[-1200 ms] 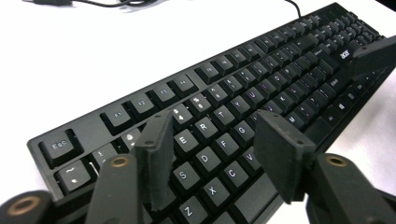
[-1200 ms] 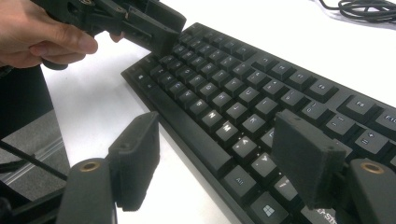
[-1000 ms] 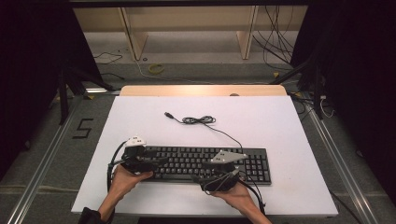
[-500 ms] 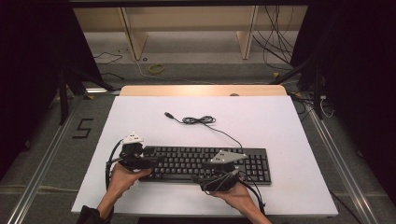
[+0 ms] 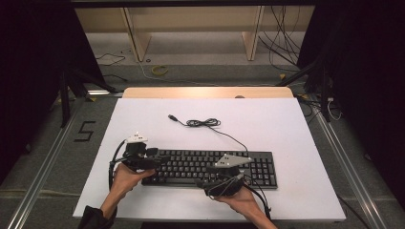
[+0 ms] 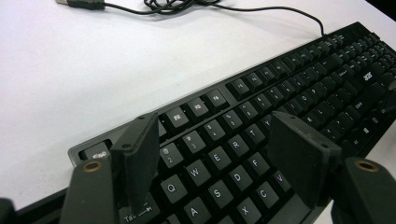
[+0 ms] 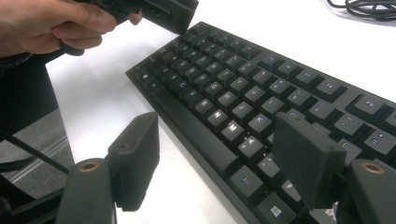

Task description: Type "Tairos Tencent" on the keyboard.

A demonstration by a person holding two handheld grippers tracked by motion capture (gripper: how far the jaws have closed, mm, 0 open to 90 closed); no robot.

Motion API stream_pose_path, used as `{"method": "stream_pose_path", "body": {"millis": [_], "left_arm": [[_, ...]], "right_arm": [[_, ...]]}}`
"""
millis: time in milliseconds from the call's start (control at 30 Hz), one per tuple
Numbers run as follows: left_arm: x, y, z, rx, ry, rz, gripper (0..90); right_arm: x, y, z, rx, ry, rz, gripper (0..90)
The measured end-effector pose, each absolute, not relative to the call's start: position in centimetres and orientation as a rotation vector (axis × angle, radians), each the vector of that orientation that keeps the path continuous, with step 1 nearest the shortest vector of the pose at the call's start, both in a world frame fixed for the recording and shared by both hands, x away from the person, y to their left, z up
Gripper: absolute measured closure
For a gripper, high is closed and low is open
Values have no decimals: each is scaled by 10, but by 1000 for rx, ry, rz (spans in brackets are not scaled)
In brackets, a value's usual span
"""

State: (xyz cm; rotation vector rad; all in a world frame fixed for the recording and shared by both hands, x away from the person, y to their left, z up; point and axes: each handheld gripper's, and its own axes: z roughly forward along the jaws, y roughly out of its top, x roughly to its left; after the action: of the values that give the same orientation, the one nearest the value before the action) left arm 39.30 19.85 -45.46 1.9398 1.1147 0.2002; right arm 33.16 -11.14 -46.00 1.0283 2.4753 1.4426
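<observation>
A black keyboard (image 5: 210,167) lies flat near the front of the white table (image 5: 286,124). Its cable (image 5: 205,123) coils behind it and ends in a loose USB plug (image 5: 173,117). My left gripper (image 5: 156,160) is at the keyboard's left end. In the left gripper view the left gripper (image 6: 215,126) hovers over the Q-W-E keys (image 6: 219,158). Its jaws have just been opening, with nothing gripped between them. My right gripper (image 5: 204,181) sits at the front edge. Seen close up, the right gripper (image 7: 215,123) stands open astride that edge of the keyboard (image 7: 233,93).
Bare white tabletop stretches behind and to the right of the keyboard. A wooden strip (image 5: 205,92) borders the table's far edge. Beyond it are shelf legs and floor cables (image 5: 286,52). A person's left hand (image 7: 51,23) holds the other gripper at the top left of the right gripper view.
The left gripper has shifted very slightly at the keyboard's left end. The right gripper and the keyboard have stayed put.
</observation>
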Motion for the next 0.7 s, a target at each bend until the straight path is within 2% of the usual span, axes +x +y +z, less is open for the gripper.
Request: {"method": "stream_pose_path", "body": {"millis": [100, 200, 500, 700], "left_arm": [[396, 198, -454, 1944, 1111, 200, 359], [398, 198, -454, 1952, 1109, 192, 418], [402, 192, -455, 2028, 1063, 183, 707], [404, 185, -458, 2078, 1037, 176, 830]], "right_arm": [[331, -111, -460, 1027, 2477, 1441, 330], [331, -112, -460, 1022, 2475, 1446, 330], [330, -112, -460, 1021, 2481, 1442, 330], [329, -112, -460, 1025, 2482, 1442, 330]]}}
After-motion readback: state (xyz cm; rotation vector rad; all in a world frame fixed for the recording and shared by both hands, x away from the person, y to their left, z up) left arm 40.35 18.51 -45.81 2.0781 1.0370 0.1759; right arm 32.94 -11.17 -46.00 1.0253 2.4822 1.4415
